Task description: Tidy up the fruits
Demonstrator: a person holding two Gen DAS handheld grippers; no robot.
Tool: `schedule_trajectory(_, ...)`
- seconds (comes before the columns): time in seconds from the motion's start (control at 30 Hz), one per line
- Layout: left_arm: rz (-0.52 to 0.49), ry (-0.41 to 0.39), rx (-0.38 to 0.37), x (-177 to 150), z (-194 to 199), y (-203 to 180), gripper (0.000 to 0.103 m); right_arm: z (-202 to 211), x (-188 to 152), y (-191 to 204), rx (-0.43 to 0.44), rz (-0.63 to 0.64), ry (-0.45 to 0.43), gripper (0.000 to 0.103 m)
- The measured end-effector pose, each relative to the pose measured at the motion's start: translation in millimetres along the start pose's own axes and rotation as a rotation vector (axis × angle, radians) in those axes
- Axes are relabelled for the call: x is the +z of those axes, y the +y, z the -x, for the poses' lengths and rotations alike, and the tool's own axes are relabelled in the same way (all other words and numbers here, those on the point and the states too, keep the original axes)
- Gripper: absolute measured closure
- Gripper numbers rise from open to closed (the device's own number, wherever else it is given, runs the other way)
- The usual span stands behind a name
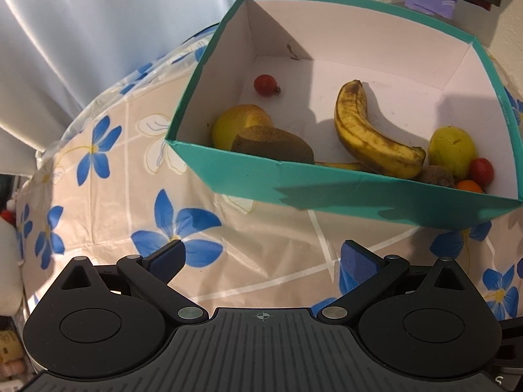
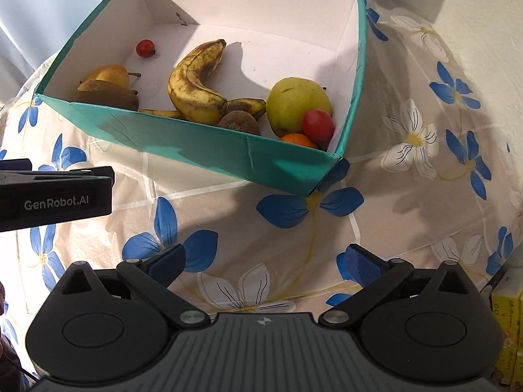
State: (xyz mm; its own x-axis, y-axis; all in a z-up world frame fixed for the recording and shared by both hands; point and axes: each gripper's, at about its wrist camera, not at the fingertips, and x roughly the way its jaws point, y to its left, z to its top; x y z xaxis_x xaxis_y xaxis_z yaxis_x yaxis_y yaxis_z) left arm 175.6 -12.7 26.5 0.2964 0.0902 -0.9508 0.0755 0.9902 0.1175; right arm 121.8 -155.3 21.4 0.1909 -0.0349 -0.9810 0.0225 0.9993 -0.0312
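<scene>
Left wrist view: left gripper (image 1: 261, 258) hangs over the bench (image 1: 261, 261), which is covered in a beige plastic cloth with blue and white flowers; fingers (image 1: 166, 259) spread wide, nothing between them. Ahead sits the teal cardboard box with white inside (image 1: 359, 192), all fruit inside it. Near-left corner: yellow pear (image 1: 235, 124) with a brown fuzzy kiwi (image 1: 271, 145) against it. Small red cherry tomato (image 1: 265, 85) alone farther back. Spotted yellow banana (image 1: 366, 134) curves through the middle, a 2nd banana (image 1: 340, 165) mostly hidden under it. Right end cluster: yellow-green apple (image 1: 452, 147), small round kiwi (image 1: 436, 175), red tomato (image 1: 481, 171), small orange citrus fruit (image 1: 469, 185), all touching or nearly so. White curtain (image 1: 81, 32) behind the bench. Right wrist view: right gripper (image 2: 263, 259) also over the cloth, short of the box (image 2: 228, 150); fingers (image 2: 362, 263) wide apart, empty. Same layout seen from the right: pear (image 2: 109, 73) and kiwi (image 2: 104, 94) at the left end, cherry tomato (image 2: 145, 48) by itself, banana (image 2: 196, 81) in the middle with the 2nd banana (image 2: 250, 104) and small kiwi (image 2: 238, 122) against it, apple (image 2: 294, 101), red tomato (image 2: 317, 125) and orange fruit (image 2: 297, 139) packed into the near-right corner. Black body of the left gripper (image 2: 55, 196), marked GenRobot.AI, enters from the left edge, clear of the box. Yellow carton (image 2: 506, 320) at the right edge.
</scene>
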Motion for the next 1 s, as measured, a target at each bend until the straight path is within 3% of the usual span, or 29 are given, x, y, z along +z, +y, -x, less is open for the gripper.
schedule_trajectory(0.33, -0.013, 0.052, -0.031, 9, -15, -8, 0.000, -18, 20, 6, -0.017, 0.010, 0.062, 0.000)
schedule_trajectory(0.77, -0.032, 0.051, -0.019, 11, -21, -12, 0.000, -27, 28, 1, -0.007, -0.009, 0.086, 0.000)
schedule_trajectory(1.0, 0.012, 0.054, -0.052, 13, -21, -6, 0.000, -28, 30, 1, -0.004, -0.005, 0.086, 0.000)
